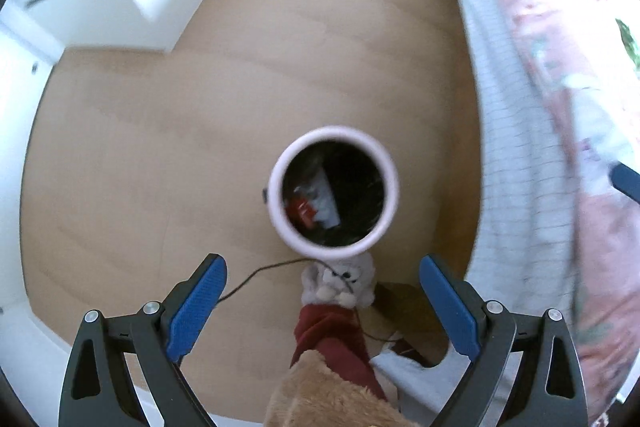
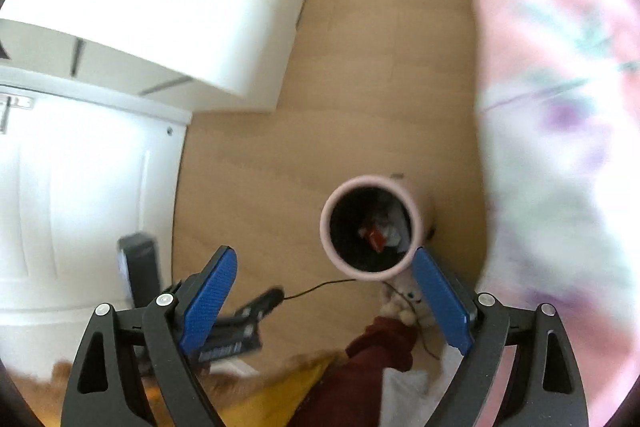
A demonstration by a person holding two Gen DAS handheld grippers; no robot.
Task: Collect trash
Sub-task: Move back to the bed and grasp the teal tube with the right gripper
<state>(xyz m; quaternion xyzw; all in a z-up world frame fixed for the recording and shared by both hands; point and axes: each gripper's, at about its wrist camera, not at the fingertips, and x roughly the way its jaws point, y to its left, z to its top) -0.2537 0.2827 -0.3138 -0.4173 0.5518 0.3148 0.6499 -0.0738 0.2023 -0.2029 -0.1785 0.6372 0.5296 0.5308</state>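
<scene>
A pink round trash bin (image 1: pixel 280 205) with a black liner stands on the wooden floor; it also shows in the right wrist view (image 2: pixel 332 243). Red and white trash (image 1: pixel 316 201) lies at its bottom, seen too in the right wrist view (image 2: pixel 380 231). My left gripper (image 1: pixel 323 311) is open and empty above and just short of the bin. My right gripper (image 2: pixel 324 301) is open and empty, its right finger beside the bin's near rim. My left gripper's body shows as a dark shape at the lower left of the right wrist view (image 2: pixel 236 327).
A person's foot in a fluffy animal slipper (image 1: pixel 340 283) and dark red trouser leg (image 1: pixel 336 339) stands just before the bin. A thin black cable (image 1: pixel 256 275) lies on the floor. A bed with floral quilt (image 1: pixel 560 107) runs along the right. White furniture (image 2: pixel 140 7) stands at the left.
</scene>
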